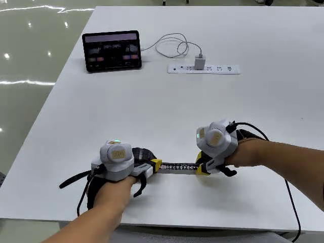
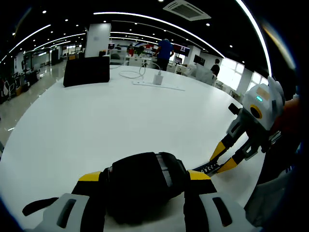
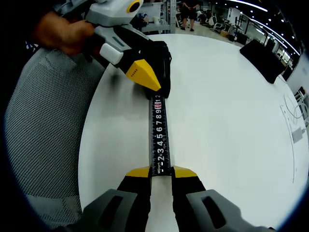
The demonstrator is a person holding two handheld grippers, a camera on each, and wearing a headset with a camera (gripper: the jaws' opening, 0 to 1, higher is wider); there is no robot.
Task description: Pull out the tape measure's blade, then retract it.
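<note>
A black tape measure case sits on the white table near its front edge, and my left gripper is shut on it from both sides. In the head view the case lies by the left gripper. A short length of black blade with white numbers runs out from the case to my right gripper, which is shut on the blade's end. The blade spans the gap between both grippers, with the right gripper at its far end. A black strap trails from the case.
A dark tablet stands at the back left of the white table. A white power strip with a plugged charger and a looped cable lies behind the middle. People and desks fill the room beyond.
</note>
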